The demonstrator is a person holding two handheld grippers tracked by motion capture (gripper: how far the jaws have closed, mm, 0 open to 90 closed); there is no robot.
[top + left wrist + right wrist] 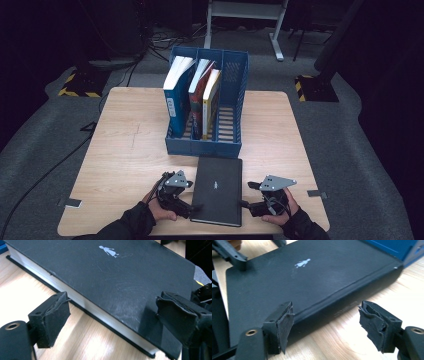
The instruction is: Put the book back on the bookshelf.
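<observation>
Black and hardbound, the thick book lay flat on the pale wooden worktop at about six o'clock, its far edge just short of the blue slatted plastic file rack at twelve o'clock. Three upright books filled the rack's left and middle slots; the right slot looked free.

The left gripper stood at the book's nine o'clock side by the page edge, its fingers spread wide, one over the cover and one over the worktop, pressing on nothing. The right gripper waited at three o'clock along the spine, fingers likewise wide and apart from the book.

The step in hand seemed to be setting up a two-sided pickup. The next move probably called for closing on opposite edges, lifting, tipping the book upright and sliding it into the free slot.

A small silver figure marked the cover; faint lettering on the spine was too blurred to read.
</observation>
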